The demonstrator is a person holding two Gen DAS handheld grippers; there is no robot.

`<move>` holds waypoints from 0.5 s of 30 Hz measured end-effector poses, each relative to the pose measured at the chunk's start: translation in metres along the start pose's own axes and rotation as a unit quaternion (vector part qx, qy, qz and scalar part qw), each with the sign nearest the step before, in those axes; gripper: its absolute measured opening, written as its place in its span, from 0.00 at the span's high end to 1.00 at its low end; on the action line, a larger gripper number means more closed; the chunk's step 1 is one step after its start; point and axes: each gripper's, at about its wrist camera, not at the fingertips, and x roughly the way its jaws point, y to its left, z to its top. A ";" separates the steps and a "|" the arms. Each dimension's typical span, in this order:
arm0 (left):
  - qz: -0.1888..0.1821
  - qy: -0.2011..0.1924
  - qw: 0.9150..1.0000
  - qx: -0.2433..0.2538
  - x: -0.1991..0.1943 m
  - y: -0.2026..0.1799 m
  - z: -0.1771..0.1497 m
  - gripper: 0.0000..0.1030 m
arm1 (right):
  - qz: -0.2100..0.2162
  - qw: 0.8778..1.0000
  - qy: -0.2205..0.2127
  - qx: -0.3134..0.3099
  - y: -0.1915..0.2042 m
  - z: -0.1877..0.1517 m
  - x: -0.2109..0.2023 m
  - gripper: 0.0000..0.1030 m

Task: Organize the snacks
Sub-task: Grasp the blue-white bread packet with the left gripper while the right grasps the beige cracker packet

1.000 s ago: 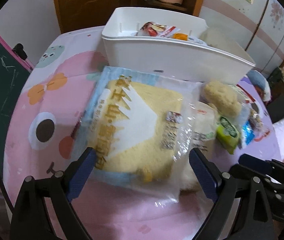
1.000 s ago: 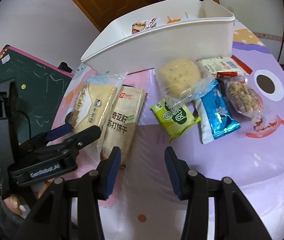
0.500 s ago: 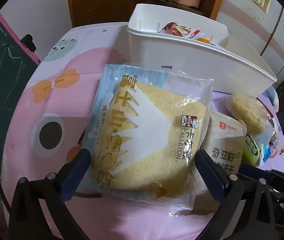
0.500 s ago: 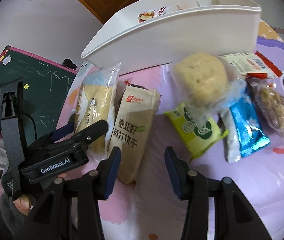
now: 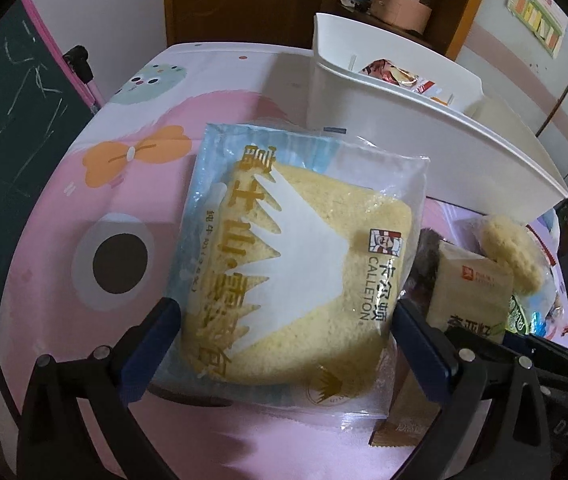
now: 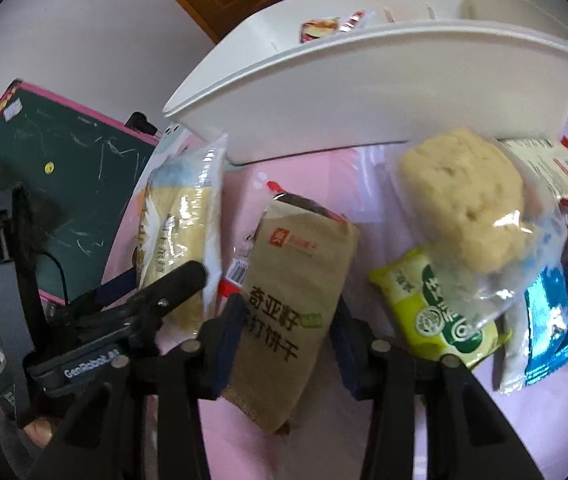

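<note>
My left gripper (image 5: pixel 286 330) is open, with its blue pads on either side of a large bagged yellow cake (image 5: pixel 296 264) lying on the pink table. That cake also shows in the right wrist view (image 6: pixel 180 236). My right gripper (image 6: pixel 286 336) is open around the lower part of a tan cracker packet (image 6: pixel 296 304), which also shows in the left wrist view (image 5: pixel 470 300). A white bin (image 6: pixel 364 96) stands behind the snacks with a few packets (image 5: pixel 396 76) inside.
Right of the cracker packet lie a green packet (image 6: pixel 436 312), a bagged pale bun (image 6: pixel 464 200), a blue packet (image 6: pixel 548 316) and a red-and-white packet (image 6: pixel 564 172). A chalkboard (image 6: pixel 64 168) stands left of the table. The left gripper body (image 6: pixel 96 336) sits close beside my right gripper.
Both grippers have moved forward and down. The cake now lies between the left pads, and the cracker packet now lies between the right pads.
</note>
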 end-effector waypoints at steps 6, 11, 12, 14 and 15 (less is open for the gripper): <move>-0.040 -0.001 0.999 0.012 -0.006 0.003 -0.003 0.12 | -0.003 0.999 -0.017 -0.029 0.013 -0.009 -0.018 0.82; -0.092 0.012 0.996 0.012 -0.019 0.002 -0.013 0.16 | -0.008 0.999 -0.027 -0.035 0.016 -0.018 -0.036 0.87; -0.098 0.012 0.995 0.013 -0.023 0.000 -0.015 0.16 | -0.011 0.999 -0.030 -0.035 0.016 -0.019 -0.039 0.87; -0.114 0.006 0.993 0.014 -0.036 -0.001 -0.018 0.17 | -0.014 0.998 -0.039 -0.036 0.014 -0.021 -0.049 0.87; -0.124 -0.001 0.992 0.014 -0.045 -0.001 -0.018 0.17 | -0.014 0.998 -0.046 -0.035 0.014 -0.022 -0.056 0.87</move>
